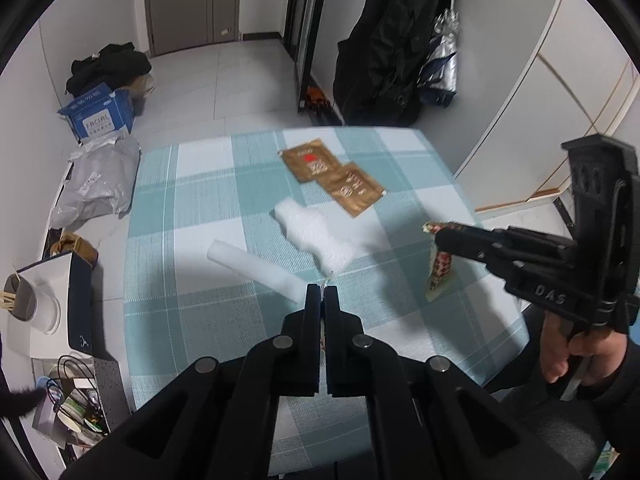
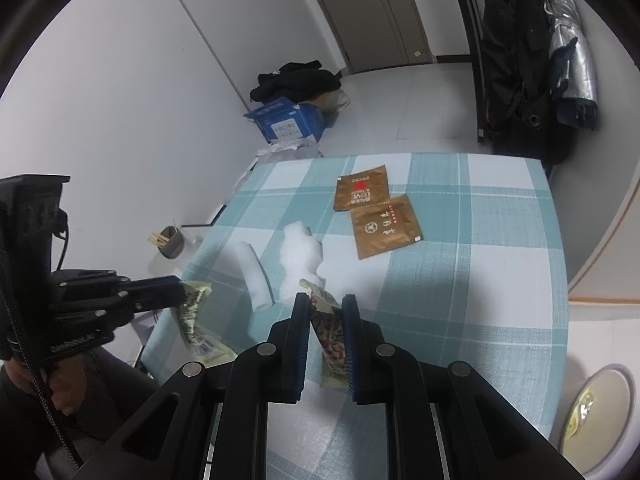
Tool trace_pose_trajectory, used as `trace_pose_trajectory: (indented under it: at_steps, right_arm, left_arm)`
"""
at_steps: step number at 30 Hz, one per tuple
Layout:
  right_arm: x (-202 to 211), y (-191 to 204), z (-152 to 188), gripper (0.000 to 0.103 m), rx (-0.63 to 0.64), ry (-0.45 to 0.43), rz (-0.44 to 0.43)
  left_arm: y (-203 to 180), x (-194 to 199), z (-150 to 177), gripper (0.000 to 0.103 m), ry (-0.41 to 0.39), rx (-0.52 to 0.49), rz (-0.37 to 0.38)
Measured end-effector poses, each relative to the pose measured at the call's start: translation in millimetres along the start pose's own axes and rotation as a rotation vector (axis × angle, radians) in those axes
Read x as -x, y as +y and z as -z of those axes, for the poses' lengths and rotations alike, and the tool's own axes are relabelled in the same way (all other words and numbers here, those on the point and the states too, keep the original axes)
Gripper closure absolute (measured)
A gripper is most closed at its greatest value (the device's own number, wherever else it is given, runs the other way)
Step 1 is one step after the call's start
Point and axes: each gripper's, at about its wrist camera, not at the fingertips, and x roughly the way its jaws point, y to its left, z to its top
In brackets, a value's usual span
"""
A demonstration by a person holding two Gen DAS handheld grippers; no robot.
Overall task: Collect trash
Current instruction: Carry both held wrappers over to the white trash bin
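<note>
My left gripper [image 1: 322, 289] is shut on a green-white snack wrapper [image 2: 196, 320], which shows hanging from it in the right wrist view, above the table's near left edge. My right gripper [image 2: 326, 300] is shut on a red-white patterned wrapper [image 2: 330, 340], also seen in the left wrist view [image 1: 440, 268]. On the teal checked tablecloth [image 2: 480, 280] lie two brown sachets [image 2: 362, 194] [image 2: 386, 226], a crumpled white foam piece [image 2: 300, 258] and a white foam roll [image 2: 254, 276].
A round bin with a liner [image 2: 596, 412] stands right of the table. A blue box [image 2: 288, 120], black clothes and grey bags lie on the floor to the left. A dark cup with sticks [image 2: 170, 242] stands on a side shelf. Coats hang at the back right.
</note>
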Motion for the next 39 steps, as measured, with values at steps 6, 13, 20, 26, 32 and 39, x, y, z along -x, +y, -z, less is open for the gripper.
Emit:
trace_pose_trajectory:
  at_steps: [6, 13, 20, 26, 32, 39]
  right_arm:
    - [20, 0, -8, 0.088, -0.017, -0.051, -0.016]
    - [46, -8, -32, 0.088, -0.013, -0.103, -0.004]
    - [79, -21, -51, 0.088, 0.011, -0.170, 0.016]
    - [124, -50, -73, 0.088, -0.044, -0.257, 0.035]
    - [181, -73, -87, 0.089, -0.077, -0.363, 0.062]
    - [242, -107, -83, 0.089, -0.120, -0.435, 0.137]
  left_arm:
    - [-8, 24, -18, 0.103, -0.076, 0.012, 0.050]
    - [-33, 53, -46, 0.103, -0.156, -0.041, 0.086]
    - [-55, 78, -78, 0.103, -0.303, -0.066, 0.104]
    - [-78, 81, -103, 0.103, -0.335, -0.086, 0.143]
    - [-110, 80, -125, 0.103, -0.361, -0.103, 0.218]
    - [-151, 86, -143, 0.103, -0.436, -0.121, 0.338]
